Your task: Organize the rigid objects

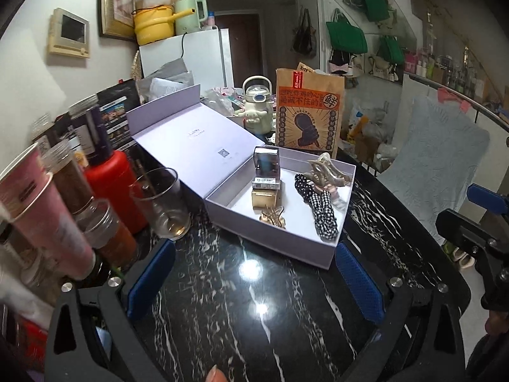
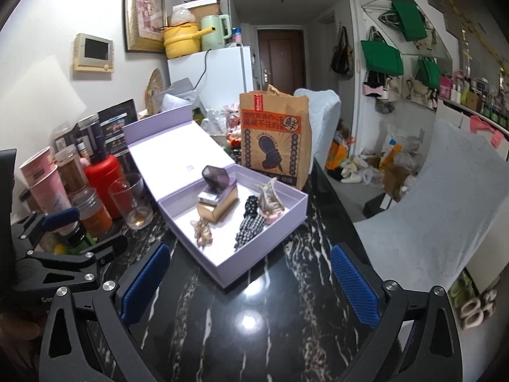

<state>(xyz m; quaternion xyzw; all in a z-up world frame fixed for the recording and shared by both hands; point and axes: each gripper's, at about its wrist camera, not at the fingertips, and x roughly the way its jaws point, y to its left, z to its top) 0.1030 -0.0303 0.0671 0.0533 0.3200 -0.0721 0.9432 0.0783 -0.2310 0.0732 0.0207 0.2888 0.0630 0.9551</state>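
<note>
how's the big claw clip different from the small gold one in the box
The beige claw clip is larger and sits at the box's far right, on top of the fabric scrunchies; the small gold clip is shinier and lies flat on the box floor near the front wall. Both are inside the open lavender box.

Dim, cool indoor light, two white ceiling-lamp glare spots on the glossy black marble table [image 1: 222, 318], soft faint shadows, strong fisheye bending with dark vignetted corners, left-edge pink cups [image 1: 41, 210] blurred, distant hallway murky

box [image 1: 273, 248] on table [image 1: 241, 318], clips [image 1: 327, 168] inside
</note>
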